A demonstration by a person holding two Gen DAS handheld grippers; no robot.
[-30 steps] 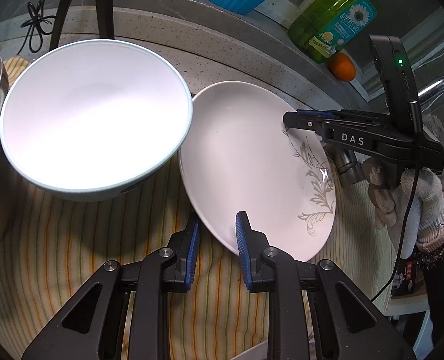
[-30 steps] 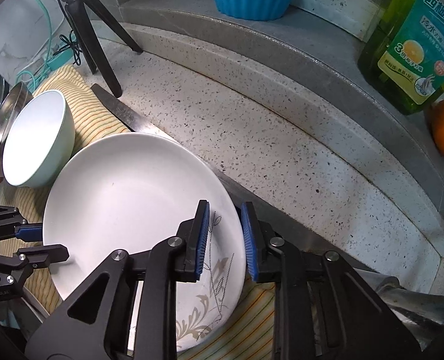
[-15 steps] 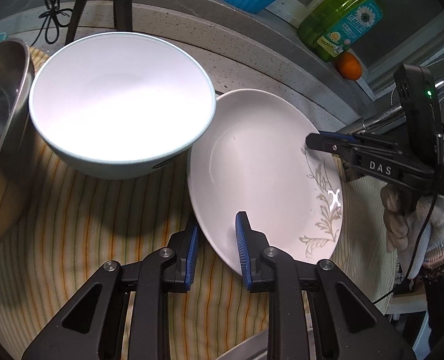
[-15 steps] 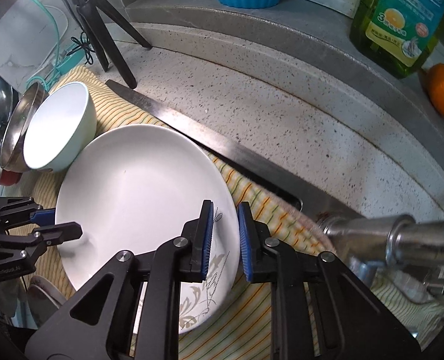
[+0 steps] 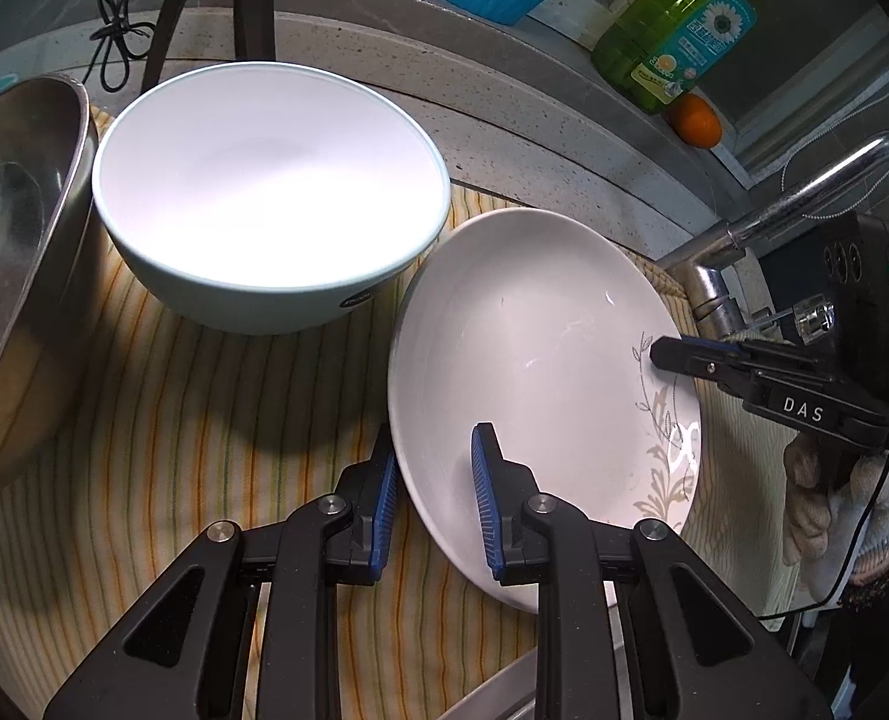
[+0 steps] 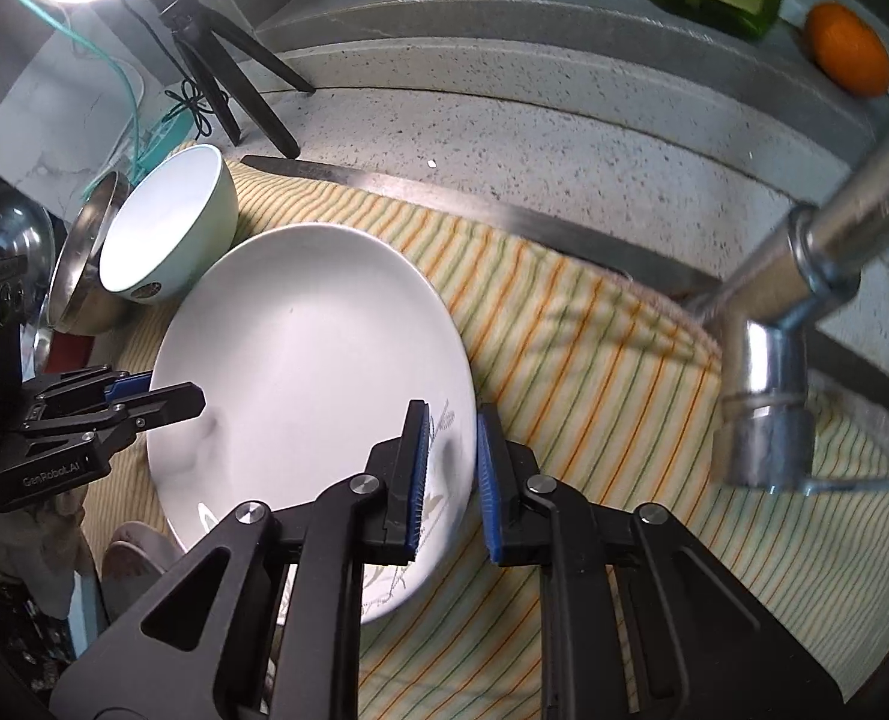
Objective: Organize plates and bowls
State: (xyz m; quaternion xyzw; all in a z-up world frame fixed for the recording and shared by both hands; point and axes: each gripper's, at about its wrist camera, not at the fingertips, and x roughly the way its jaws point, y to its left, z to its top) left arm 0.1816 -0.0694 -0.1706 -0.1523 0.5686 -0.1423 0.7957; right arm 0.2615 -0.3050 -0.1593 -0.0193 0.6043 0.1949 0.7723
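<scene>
White plate [image 5: 540, 360] with leaf motif: we hold it tilted above the striped cloth [image 5: 204, 420], just right of the pale bowl [image 5: 270, 192]. Left gripper [image 5: 432, 498]: jaws pinch the plate's near rim. Right gripper [image 6: 450, 468]: jaws have just been closing and now clamp the decorated rim. Steel basin [image 5: 12, 240]: left of the bowl. Faucet [image 6: 804, 276]: we see it right of the plate.

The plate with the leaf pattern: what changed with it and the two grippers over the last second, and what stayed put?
The right gripper has just been closing its jaws on the plate at its patterned edge, and the faucet has come into its view. The left gripper stays clamped on the opposite rim. The white bowl stays on the striped cloth beside the plate.
</scene>
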